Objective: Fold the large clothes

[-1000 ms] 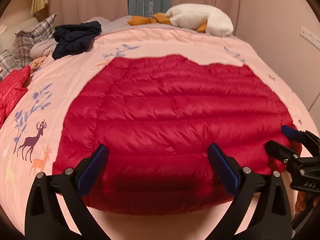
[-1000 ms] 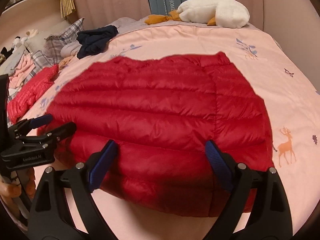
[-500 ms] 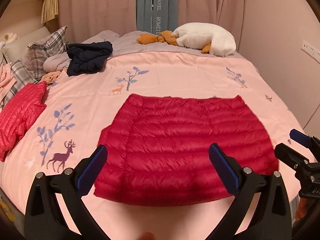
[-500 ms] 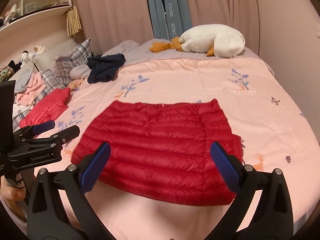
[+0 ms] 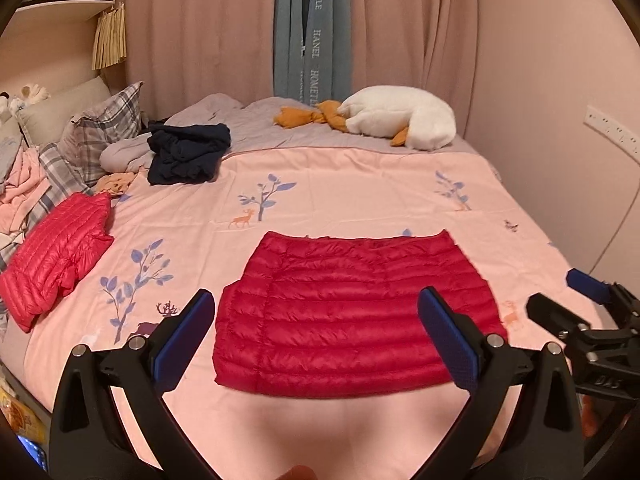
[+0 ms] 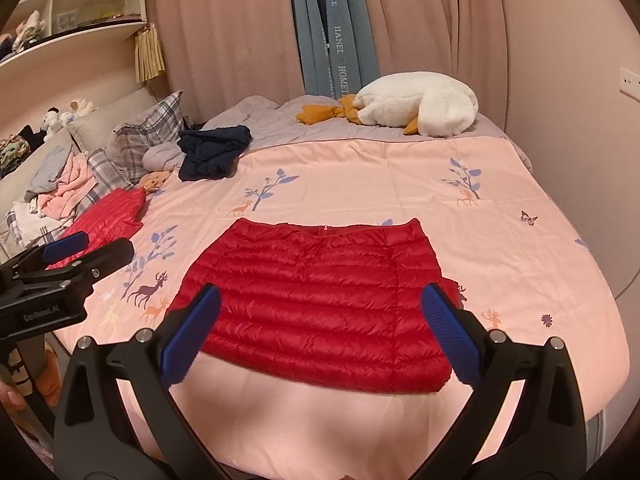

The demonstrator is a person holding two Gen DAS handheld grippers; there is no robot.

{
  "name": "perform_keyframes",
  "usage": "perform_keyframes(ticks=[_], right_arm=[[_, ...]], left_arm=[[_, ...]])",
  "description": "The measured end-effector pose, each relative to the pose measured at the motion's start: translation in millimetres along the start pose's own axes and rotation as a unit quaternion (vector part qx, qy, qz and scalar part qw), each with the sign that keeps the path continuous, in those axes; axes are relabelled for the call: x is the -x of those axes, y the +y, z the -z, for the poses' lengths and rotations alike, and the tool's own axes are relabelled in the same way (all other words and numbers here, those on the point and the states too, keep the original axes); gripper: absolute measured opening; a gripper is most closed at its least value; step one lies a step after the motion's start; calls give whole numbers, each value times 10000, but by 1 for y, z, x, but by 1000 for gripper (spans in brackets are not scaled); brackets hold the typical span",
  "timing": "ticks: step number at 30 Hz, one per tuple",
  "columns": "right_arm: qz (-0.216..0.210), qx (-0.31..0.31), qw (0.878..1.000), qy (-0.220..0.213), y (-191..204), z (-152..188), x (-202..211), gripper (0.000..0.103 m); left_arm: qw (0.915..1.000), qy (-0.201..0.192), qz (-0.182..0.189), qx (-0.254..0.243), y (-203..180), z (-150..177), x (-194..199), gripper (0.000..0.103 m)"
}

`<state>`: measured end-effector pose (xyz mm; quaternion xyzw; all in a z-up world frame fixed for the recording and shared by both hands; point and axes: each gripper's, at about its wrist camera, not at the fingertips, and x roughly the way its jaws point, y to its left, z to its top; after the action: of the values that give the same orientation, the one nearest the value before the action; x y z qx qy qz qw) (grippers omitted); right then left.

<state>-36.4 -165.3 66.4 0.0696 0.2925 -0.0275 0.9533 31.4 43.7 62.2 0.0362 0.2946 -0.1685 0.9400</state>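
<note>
On the near half of a pink printed bedspread (image 5: 360, 184): red quilted down jacket (image 5: 352, 316), folded into a flat rectangle, near hem parallel to the bed's edge, zip line along the far edge. Likely light, soft and puffy, with a slick shell prone to sliding between the pads and springing open once released; no stiffness to help a fold stay put. Best taken at the two near corners or along the stitched hem, where the filling is thinnest and the fabric bunches least. Left gripper (image 5: 316, 336) raised clear above the jacket, blue pads spread wide, nothing between them. Right gripper (image 6: 320, 332) likewise above it, jaws at full spread and empty. To the left, near the bed's side: a second, brighter red quilted garment (image 5: 56, 252), loosely folded. Farther back on the left: dark navy clothing (image 5: 186, 154) in a heap, beside plaid pillows (image 5: 108, 128) and a pile of pale clothes (image 6: 60, 188). At the far end: white plush goose (image 5: 400, 116) with orange feet, against pink curtains (image 5: 200, 28) and a blue lettered strip (image 5: 312, 32).
</note>
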Motion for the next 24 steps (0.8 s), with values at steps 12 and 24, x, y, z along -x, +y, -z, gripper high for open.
perform_keyframes(ticks=[12, 24], right_arm=[[-43, -28, 10000, 41, 1, 8, 5, 101], [-32, -31, 10000, 40, 1, 9, 6, 101]], left_arm=[[10000, -13, 32, -72, -9, 10, 16, 102], [9998, -1, -134, -134, -10, 11, 17, 102]])
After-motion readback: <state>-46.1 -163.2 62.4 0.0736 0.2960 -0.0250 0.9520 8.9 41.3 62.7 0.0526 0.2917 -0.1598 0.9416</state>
